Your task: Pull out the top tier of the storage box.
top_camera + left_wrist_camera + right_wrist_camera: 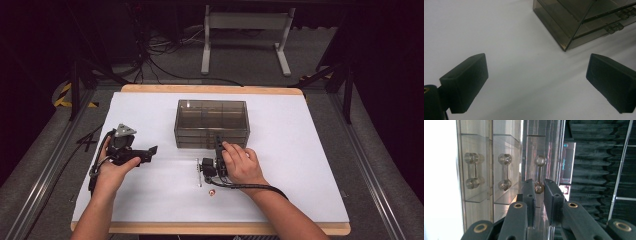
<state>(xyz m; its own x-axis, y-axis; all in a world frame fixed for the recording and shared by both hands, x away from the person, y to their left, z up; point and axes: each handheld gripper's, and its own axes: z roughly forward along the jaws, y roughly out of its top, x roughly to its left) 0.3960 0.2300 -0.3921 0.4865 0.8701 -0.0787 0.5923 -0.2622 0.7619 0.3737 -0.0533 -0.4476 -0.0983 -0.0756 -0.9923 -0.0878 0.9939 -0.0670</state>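
Right gripper (539, 188), turned on its side: my jaws stand narrow, a slim gap between them, and I cannot tell whether the pads press on anything. Straight ahead, in that gap, sits the lower knob of a clear drawer handle (539, 173); the handle's bar and upper knob rise just beyond the tips. Two more clear handles (504, 171) line up to the left of the jaws on the same front of the smoky drawer cabinet (212, 122).

From the high view, the right gripper (218, 141) has its tips at the cabinet's near face.

Left gripper (536, 77): jaws spread wide, nothing between them, bare white table (499, 30) beneath. The cabinet's corner (565, 47) lies ahead and to the right, apart from the tips.
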